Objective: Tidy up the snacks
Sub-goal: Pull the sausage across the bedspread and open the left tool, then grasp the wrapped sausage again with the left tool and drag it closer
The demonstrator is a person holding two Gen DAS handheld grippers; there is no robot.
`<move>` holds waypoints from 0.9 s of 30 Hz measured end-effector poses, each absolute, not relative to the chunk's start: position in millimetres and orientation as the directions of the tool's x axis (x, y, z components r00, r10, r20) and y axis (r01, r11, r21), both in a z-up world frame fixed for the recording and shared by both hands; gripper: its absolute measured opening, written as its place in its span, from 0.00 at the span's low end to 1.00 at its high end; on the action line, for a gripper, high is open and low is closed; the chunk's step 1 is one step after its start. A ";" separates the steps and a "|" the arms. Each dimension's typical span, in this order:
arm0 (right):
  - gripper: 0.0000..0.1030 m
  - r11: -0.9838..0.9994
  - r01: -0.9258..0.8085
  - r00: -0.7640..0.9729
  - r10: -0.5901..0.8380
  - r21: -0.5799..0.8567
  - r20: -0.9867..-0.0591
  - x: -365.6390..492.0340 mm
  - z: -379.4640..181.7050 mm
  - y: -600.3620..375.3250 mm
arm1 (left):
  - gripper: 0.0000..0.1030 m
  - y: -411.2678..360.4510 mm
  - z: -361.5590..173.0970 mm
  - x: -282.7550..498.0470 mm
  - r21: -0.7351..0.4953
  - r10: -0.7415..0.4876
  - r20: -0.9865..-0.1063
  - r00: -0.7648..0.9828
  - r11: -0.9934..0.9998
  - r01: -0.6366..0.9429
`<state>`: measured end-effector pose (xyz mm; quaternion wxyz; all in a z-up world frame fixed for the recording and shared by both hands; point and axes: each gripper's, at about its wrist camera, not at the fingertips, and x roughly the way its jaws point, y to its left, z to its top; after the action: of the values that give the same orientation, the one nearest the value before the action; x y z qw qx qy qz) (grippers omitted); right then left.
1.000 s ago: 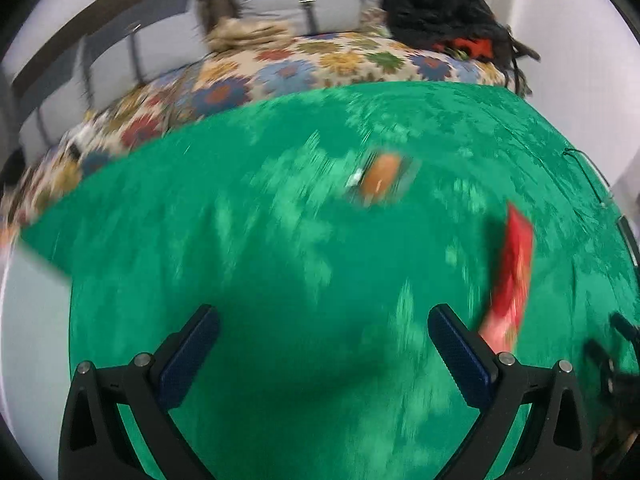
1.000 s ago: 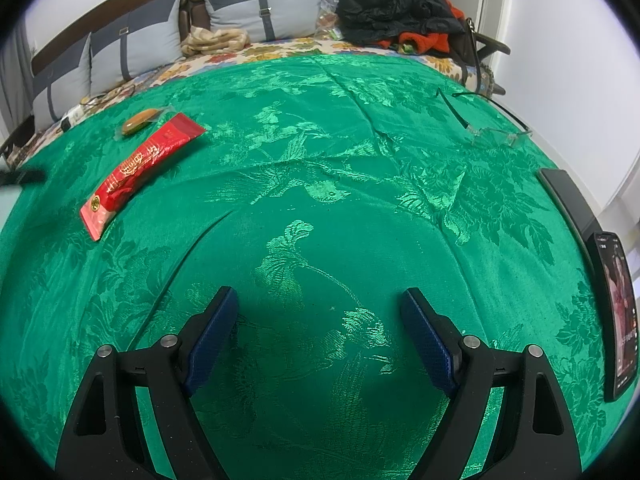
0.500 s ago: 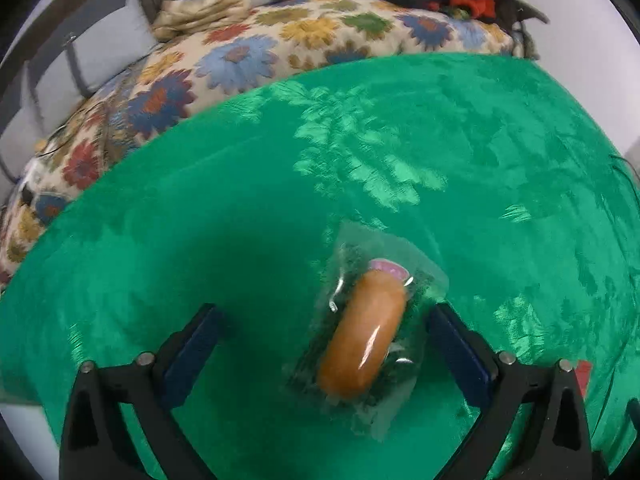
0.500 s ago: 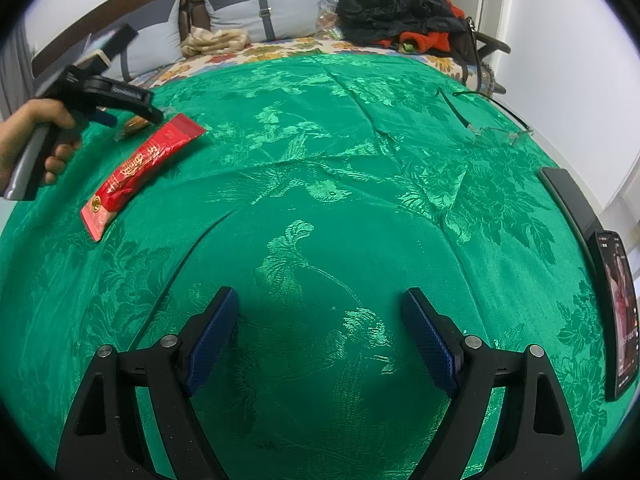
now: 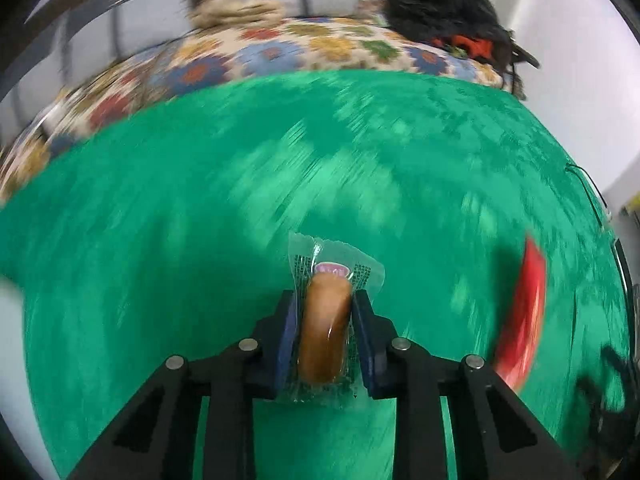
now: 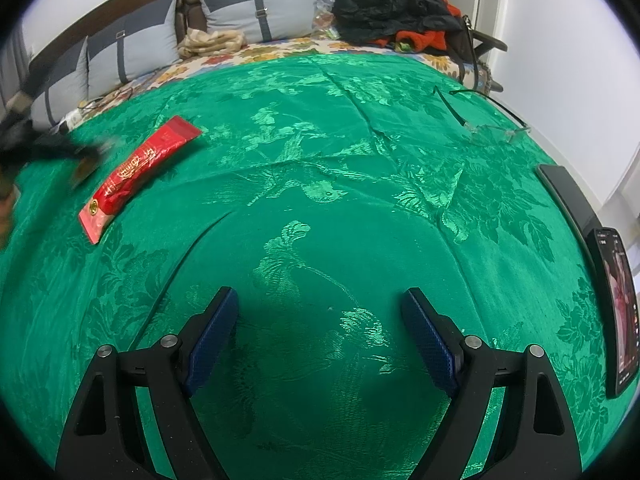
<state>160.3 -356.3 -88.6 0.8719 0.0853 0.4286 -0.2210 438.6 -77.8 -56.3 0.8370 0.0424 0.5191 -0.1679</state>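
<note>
Left wrist view: a green brocade cloth (image 5: 200, 240) covers the tabletop before a floral sofa (image 5: 280, 48). The left tool (image 5: 325, 312) pinches one clear-wrapped brown bun (image 5: 324, 328); right of the bun blurs one red packet (image 5: 524, 316).

Right wrist view: the right tool (image 6: 320, 332) is spread above the cloth; the red packet (image 6: 136, 174) lies far to its left, one phone (image 6: 618, 304) to its right.

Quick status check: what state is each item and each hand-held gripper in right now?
Left hand-held gripper: shut on the wrapped sausage.
Wrapped sausage: clamped between the blue pads, wrapper sealed.
Right hand-held gripper: open, holding nothing, above the green cloth.
Red snack packet: lying flat on the cloth, unheld.
Phone: screen lit, at the cloth's right edge.
Glasses: unfolded, resting on the cloth.
</note>
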 end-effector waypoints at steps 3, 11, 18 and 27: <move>0.84 0.888 0.458 0.535 -0.312 -0.041 -0.785 160.2 -88.6 -356.5 | 0.18 -37.8 -45.5 375.3 -0.086 -0.213 -0.871 0.443 0.953 0.290; 0.84 0.887 0.460 0.534 -0.314 -0.042 -0.785 160.4 -88.4 -357.3 | 0.14 14.2 -38.4 247.0 -0.070 -0.164 -0.858 0.486 0.976 0.205; 0.84 0.887 0.461 0.534 -0.314 -0.042 -0.785 160.4 -88.4 -357.7 | 0.82 22.8 -54.5 210.5 -0.103 -0.144 -0.838 0.527 0.989 0.106; 0.84 0.887 0.460 0.534 -0.314 -0.042 -0.785 160.5 -88.5 -358.0 | 0.82 30.9 -52.1 217.7 -0.115 -0.158 -0.858 0.488 0.986 0.117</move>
<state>160.5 -358.0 -88.5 0.8716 0.0853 0.4286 -0.2219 217.7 30.9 -52.1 0.8624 -0.0205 0.4995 -0.0798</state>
